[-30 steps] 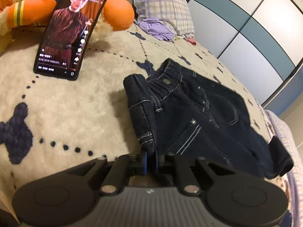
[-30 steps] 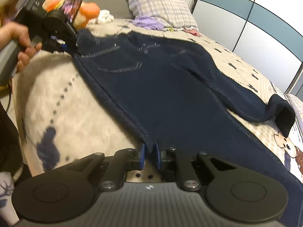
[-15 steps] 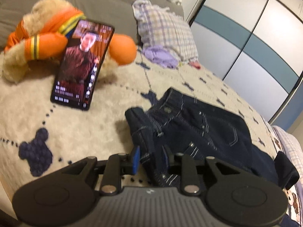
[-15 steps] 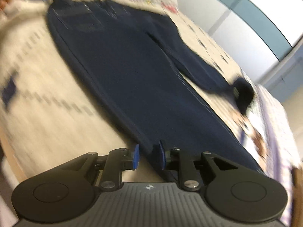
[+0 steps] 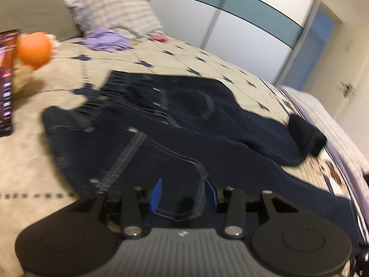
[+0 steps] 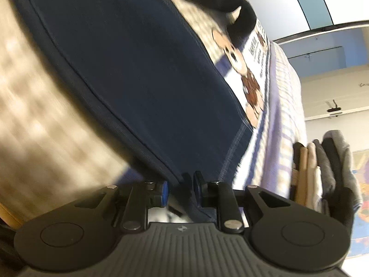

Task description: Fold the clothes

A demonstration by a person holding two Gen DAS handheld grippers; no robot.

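Observation:
Dark blue jeans [image 5: 207, 138] lie spread on the cream patterned bed cover [image 5: 161, 55], waistband toward the headboard, one leg's end bunched in a dark lump [image 5: 306, 136]. My left gripper [image 5: 183, 194] is open and low over the front pocket area, with denim showing between its blue pads [image 5: 156, 194]. In the blurred right wrist view the jeans leg [image 6: 138, 69] runs down to my right gripper [image 6: 181, 190], which is open with the leg's seamed edge passing between its fingers. The leg's hem lies just to the right of that gripper.
A phone [image 5: 5, 80] leans on an orange plush toy [image 5: 34, 48] at the left. A checked pillow [image 5: 115, 11] and a purple garment [image 5: 106, 41] lie at the head. Sliding wardrobe doors [image 5: 242, 30] stand behind. Folded clothes [image 6: 322, 173] are stacked near the bed's foot.
Both grippers were shut on the jeans a second ago and have opened. The left has swung right over the pockets; the right has slid down the leg toward the hem.

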